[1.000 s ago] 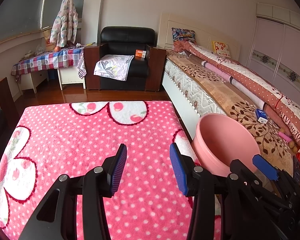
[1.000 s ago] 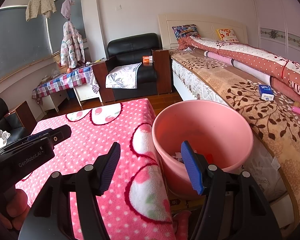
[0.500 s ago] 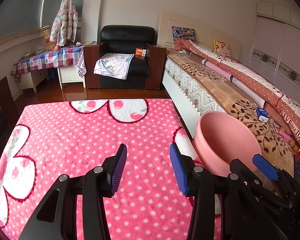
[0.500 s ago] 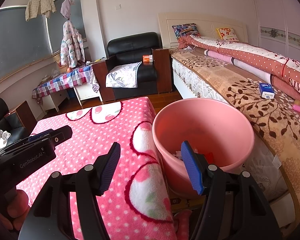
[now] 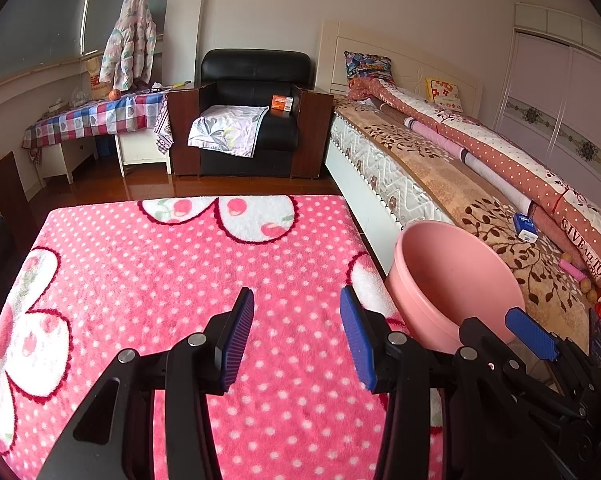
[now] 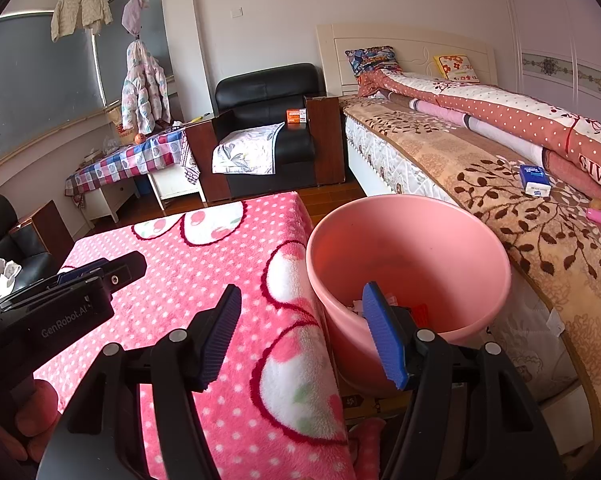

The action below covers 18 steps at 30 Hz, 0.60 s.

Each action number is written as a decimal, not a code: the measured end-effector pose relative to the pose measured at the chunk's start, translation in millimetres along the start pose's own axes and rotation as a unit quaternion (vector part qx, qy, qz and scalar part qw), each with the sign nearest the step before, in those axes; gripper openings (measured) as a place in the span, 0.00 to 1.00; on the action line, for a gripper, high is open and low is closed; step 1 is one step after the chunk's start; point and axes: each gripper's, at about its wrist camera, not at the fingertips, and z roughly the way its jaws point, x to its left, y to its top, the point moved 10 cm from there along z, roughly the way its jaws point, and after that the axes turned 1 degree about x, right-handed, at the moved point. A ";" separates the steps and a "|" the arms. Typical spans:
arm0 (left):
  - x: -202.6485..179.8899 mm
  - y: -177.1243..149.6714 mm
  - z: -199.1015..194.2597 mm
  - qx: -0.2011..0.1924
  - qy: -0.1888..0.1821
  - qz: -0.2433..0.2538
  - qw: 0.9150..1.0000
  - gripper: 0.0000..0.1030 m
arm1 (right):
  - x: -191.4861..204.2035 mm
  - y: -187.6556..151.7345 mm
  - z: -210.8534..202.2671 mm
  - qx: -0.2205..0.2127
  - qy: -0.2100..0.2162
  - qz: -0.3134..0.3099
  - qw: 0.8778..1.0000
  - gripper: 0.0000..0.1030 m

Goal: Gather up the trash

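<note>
A pink plastic bin (image 6: 412,256) stands between the pink polka-dot blanket-covered table (image 6: 204,264) and the bed; white and red trash scraps (image 6: 384,304) lie in its bottom. The bin also shows in the left wrist view (image 5: 452,280). My right gripper (image 6: 304,336) is open and empty, its right finger over the bin's near rim. My left gripper (image 5: 296,336) is open and empty above the blanket (image 5: 188,272). The right gripper appears at the lower right of the left wrist view (image 5: 532,336).
A bed (image 5: 440,176) with a rolled quilt runs along the right; a blue and white packet (image 6: 534,180) lies on it. A black armchair (image 5: 256,108) with an orange box (image 5: 282,103) stands at the back. A checked-cloth table (image 5: 100,116) is back left.
Both grippers have drifted slightly back and up; the blanket and bin sit a little lower in view. Both stay open and empty.
</note>
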 end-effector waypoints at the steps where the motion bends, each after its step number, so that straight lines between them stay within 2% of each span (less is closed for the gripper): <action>1: -0.1 0.2 0.0 0.000 0.000 0.000 1.000 0.43 | -0.3 1.2 0.0 0.000 0.000 0.000 1.000 0.62; 6: 0.1 -0.1 0.0 0.001 0.000 -0.001 1.000 0.43 | 2.5 -7.5 0.3 0.001 0.001 -0.002 1.000 0.62; 18: -0.5 1.5 0.2 0.002 0.000 -0.001 1.000 0.43 | 1.9 -4.7 0.9 0.002 0.000 -0.001 1.000 0.62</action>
